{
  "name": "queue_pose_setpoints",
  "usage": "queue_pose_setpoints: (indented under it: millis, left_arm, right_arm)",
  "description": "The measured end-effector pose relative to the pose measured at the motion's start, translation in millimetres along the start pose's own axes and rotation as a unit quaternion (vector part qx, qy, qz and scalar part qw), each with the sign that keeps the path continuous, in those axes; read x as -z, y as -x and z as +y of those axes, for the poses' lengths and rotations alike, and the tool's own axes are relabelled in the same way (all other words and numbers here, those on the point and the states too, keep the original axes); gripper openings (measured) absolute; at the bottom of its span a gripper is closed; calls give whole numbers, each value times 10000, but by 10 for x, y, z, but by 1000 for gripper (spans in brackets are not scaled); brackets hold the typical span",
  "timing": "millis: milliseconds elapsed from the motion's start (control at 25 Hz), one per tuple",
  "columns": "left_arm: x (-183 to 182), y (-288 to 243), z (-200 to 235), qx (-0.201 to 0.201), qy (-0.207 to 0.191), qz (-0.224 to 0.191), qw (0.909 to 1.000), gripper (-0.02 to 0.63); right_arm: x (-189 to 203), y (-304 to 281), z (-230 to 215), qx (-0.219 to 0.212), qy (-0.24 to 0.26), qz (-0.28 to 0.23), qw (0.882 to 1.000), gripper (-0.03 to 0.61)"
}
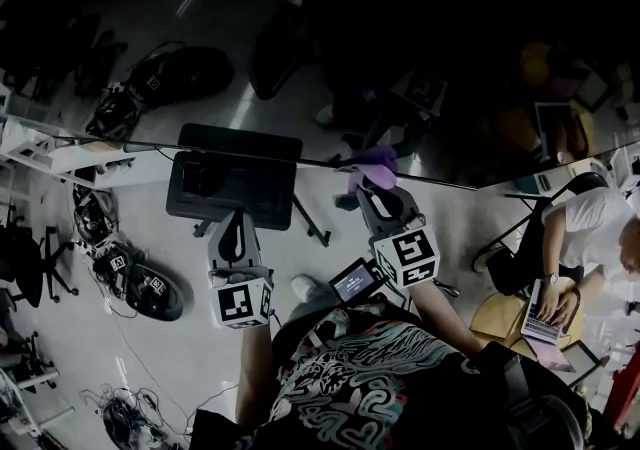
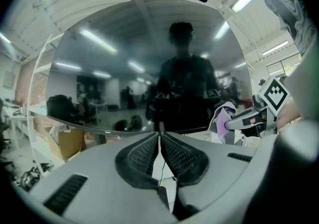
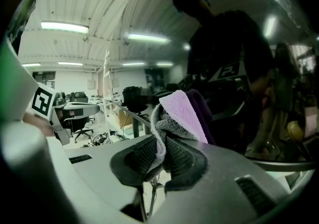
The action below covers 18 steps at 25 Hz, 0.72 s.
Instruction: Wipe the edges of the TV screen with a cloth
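Right gripper (image 3: pixel 160 154) fingers (image 3: pixel 143 158) clamp purple terry cloth (image 3: pixel 180 112) at glossy black TV screen (image 2: pixel 124 63) lower edge (running left-right); left gripper (image 2: pixel 159 138) closed, empty.

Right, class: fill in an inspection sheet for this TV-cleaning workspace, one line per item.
Surface: TV screen is dark and glossy and mirrors the room; smears cannot be judged.
Job's things: cloth, purple, bunched, at the screen's lower edge.
Clutter: pile of gear on the floor.
Grippers: right tongs shut on the cloth; left tongs shut, empty, pointing at the lower edge.
Cables: tangles on the floor at the left.
Surroundings: seated person with a laptop; office chair.
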<state>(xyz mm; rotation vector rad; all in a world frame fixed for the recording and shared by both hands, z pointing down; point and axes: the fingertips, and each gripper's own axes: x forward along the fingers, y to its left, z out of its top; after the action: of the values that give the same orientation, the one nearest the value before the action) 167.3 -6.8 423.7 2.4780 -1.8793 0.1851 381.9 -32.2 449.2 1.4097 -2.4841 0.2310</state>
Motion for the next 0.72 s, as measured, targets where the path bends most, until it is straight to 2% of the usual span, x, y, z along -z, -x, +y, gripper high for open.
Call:
queue_pose_setpoints:
  millis: [720]
  left_arm:
    - [232, 47, 869, -89, 150, 45, 9998, 26]
  right_arm:
    - [-142, -600, 539, 4, 110, 36, 9999, 69]
